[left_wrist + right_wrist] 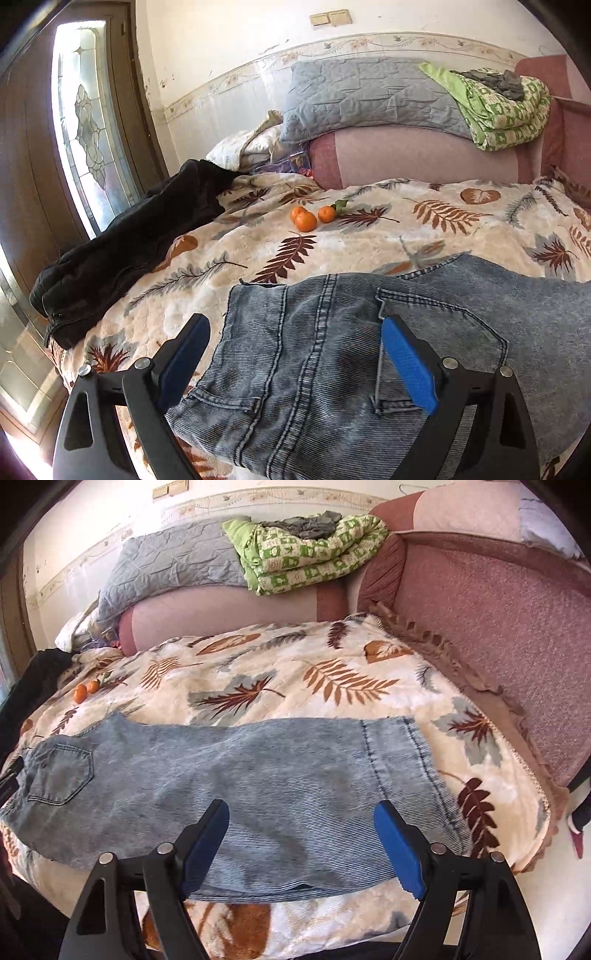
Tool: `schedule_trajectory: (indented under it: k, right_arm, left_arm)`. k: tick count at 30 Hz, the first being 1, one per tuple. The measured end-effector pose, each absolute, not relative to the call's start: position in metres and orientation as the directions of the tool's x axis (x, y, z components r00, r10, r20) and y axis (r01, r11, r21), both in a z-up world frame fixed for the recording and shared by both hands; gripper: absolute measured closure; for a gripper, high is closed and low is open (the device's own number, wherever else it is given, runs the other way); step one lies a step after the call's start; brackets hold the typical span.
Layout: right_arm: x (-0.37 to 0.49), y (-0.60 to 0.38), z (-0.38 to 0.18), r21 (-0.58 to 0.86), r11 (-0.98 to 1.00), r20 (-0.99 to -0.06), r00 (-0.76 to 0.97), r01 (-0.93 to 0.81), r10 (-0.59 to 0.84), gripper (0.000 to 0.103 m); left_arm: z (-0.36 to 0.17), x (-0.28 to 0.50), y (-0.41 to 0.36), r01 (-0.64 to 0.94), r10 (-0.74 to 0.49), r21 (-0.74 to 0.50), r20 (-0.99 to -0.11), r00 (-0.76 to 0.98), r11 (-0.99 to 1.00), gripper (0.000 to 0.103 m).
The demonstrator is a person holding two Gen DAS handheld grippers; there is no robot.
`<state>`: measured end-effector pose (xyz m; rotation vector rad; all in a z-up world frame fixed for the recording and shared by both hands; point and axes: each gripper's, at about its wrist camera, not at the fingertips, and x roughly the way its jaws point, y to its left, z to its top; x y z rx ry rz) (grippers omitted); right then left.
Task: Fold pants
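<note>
Pants point(236, 775) lay folded across our leaf-print blanket point(295, 686); we held the left gripper point(295, 339) and right gripper point(301, 827) above them, jaws wide, gripping nothing.

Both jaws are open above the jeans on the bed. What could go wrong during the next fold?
1. The jeans reach close to the near edge of the leaf blanket, so a pull toward that edge might slide them off.
2. The three oranges lie just beyond the waistband; a wide sweep could roll them.
3. The black garment lies close by on the side and could get caught.
</note>
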<state>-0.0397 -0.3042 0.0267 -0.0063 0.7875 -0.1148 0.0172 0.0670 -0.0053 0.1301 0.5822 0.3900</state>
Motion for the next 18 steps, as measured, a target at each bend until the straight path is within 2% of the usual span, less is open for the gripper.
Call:
schedule_trajectory:
  k: [5, 9, 13, 18]
  right_arm:
    - [-0.039, -0.304, 0.024, -0.076, 0.992, -0.704, 0.699, 0.098, -0.123, 0.02]
    - [-0.041, -0.312, 0.021, -0.032, 0.996, -0.709, 0.7, 0.083, -0.081, 0.02]
    - [-0.039, -0.315, 0.017, -0.025, 0.996, -0.722, 0.688, 0.089, -0.08, 0.02]
    - [-0.04, -0.304, 0.016, -0.048, 0.996, -0.718, 0.691, 0.072, -0.085, 0.02]
  left_arm:
    - [-0.01, 0.015, 0.052, -0.289, 0.377, 0.242, -0.572, 0.729, 0.926, 0.009]
    - [-0.013, 0.014, 0.038, -0.258, 0.345, 0.23, -0.676, 0.651, 0.938, 0.009]
    - [-0.007, 0.006, 0.027, -0.248, 0.335, 0.226, -0.681, 0.652, 0.942, 0.009]
    - [-0.002, 0.008, 0.021, -0.251, 0.391, 0.301, -0.66, 0.642, 0.92, 0.009]
